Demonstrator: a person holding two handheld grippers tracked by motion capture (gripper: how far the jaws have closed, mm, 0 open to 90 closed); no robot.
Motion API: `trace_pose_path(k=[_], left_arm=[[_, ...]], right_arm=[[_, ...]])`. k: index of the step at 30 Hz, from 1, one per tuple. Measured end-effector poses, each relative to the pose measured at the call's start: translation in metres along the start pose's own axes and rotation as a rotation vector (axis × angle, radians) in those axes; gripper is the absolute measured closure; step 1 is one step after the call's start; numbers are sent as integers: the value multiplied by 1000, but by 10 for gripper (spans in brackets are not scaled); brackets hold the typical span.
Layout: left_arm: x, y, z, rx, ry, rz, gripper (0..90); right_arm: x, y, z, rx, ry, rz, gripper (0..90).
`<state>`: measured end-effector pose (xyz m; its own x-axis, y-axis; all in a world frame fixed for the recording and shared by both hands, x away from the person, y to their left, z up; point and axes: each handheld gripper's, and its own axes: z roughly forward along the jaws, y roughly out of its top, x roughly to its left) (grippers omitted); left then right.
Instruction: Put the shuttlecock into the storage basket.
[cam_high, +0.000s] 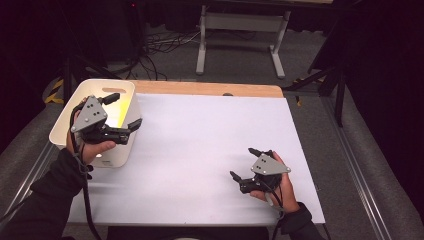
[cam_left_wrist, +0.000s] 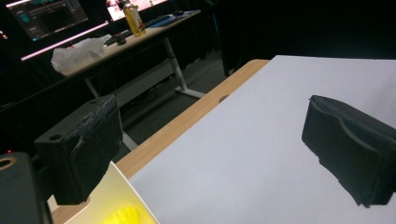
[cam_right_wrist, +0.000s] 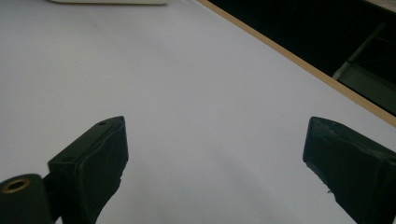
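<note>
Spread fingers (cam_left_wrist: 84, 149), yellow object (cam_left_wrist: 122, 216) inside bin (cam_high: 95, 90)

A white, rectangular plastic bin (cam_high: 116, 150) with rounded corners sits upright at the left edge of the white tabletop (cam_high: 210, 150), near its far corner. The bin is open at the top, and a slot-shaped handle cutout shows in its far wall. Its inside glows yellow, and in the left gripper view a bright yellow ridged object (cam_left_wrist: 122, 216) lies inside it, only partly visible; what it is cannot be told. The bin's right wall faces the open middle of the tabletop. In the right gripper view the bin's pale base edge (cam_right_wrist: 107, 2) shows far off at the top of the white surface.
</note>
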<state>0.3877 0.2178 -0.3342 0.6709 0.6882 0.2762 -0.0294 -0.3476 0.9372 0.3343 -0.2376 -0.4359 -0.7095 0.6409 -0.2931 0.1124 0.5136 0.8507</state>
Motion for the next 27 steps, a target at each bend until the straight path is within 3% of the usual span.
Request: trace_pose_path(k=[7,16,24,27], left_arm=[[-7,-3,4,-12,-25,-14,64],[-16,-5,6,-20,-37,12,65],[-24,-9,5,-28,-50,5,65],[-28,-11,4,-31,-48,24,65]], right_arm=[[0,0,-1,-3,-4,2,74],[2,1,-1,1,-3,-11,73],[5,2,0,8,0,-24,73],[5,2,0,10,0,-27,73]])
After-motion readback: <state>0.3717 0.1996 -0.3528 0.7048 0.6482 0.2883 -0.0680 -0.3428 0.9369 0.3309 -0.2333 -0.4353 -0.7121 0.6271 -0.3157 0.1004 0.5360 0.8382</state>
